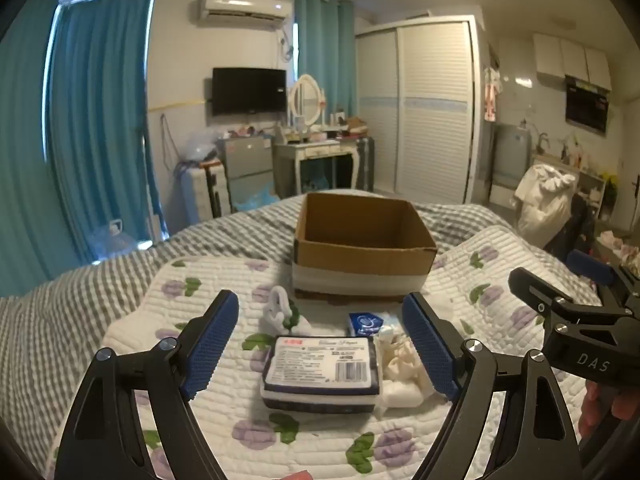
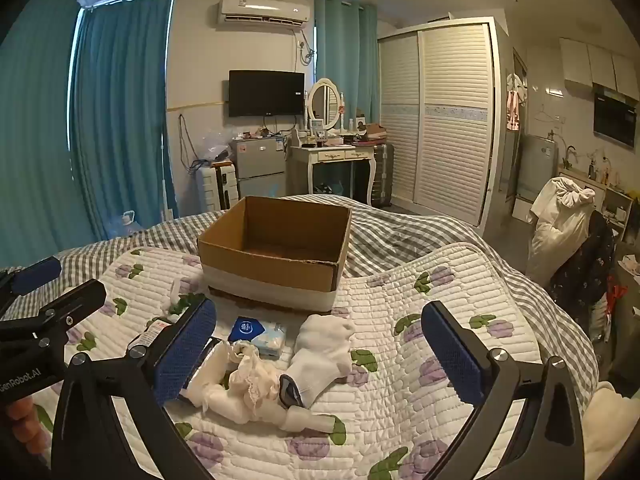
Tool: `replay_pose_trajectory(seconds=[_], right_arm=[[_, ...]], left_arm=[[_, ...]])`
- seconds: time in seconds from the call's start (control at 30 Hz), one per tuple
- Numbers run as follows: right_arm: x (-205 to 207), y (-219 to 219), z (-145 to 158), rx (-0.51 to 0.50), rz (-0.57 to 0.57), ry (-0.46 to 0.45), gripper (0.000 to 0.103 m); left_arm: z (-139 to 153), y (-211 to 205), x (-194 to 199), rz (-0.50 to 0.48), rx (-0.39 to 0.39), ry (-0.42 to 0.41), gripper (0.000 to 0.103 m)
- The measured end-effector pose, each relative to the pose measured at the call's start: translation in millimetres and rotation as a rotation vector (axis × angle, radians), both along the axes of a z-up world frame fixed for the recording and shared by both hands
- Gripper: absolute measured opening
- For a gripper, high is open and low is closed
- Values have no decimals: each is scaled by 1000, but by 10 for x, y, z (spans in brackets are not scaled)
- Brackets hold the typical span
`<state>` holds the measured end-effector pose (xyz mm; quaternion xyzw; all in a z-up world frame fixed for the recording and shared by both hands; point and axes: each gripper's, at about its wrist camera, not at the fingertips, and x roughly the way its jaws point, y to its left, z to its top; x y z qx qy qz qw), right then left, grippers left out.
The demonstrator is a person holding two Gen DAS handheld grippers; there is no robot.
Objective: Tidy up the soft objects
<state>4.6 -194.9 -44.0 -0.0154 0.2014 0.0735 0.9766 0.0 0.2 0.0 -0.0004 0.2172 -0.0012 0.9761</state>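
Observation:
An open, empty cardboard box [image 1: 362,240] [image 2: 276,248] stands on the quilted floral bedspread [image 1: 500,276]. In front of it lie soft items. A wrapped tissue pack [image 1: 320,370] sits between the fingers of my open left gripper [image 1: 324,344]. A small blue tissue packet [image 1: 365,323] [image 2: 256,332], cream lacy cloth [image 2: 250,384] and white socks [image 2: 324,354] lie between the fingers of my open right gripper [image 2: 320,356]. A small white item [image 1: 278,306] lies left of the box. Both grippers hover above the pile, empty.
The bed has a grey checked sheet [image 1: 224,236] beyond the quilt. Blue curtains [image 1: 100,120], a small fridge, a dressing table [image 1: 316,152] and a white wardrobe [image 1: 432,112] stand behind. A chair piled with clothes [image 2: 568,220] is at the right.

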Motion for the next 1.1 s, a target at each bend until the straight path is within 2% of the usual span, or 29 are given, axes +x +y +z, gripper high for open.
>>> replay_pose_trajectory(seconds=[1.1], right_arm=[[29, 11, -66, -7, 1, 14, 103]], left_arm=[[-48, 12, -11, 1, -2, 13, 85]])
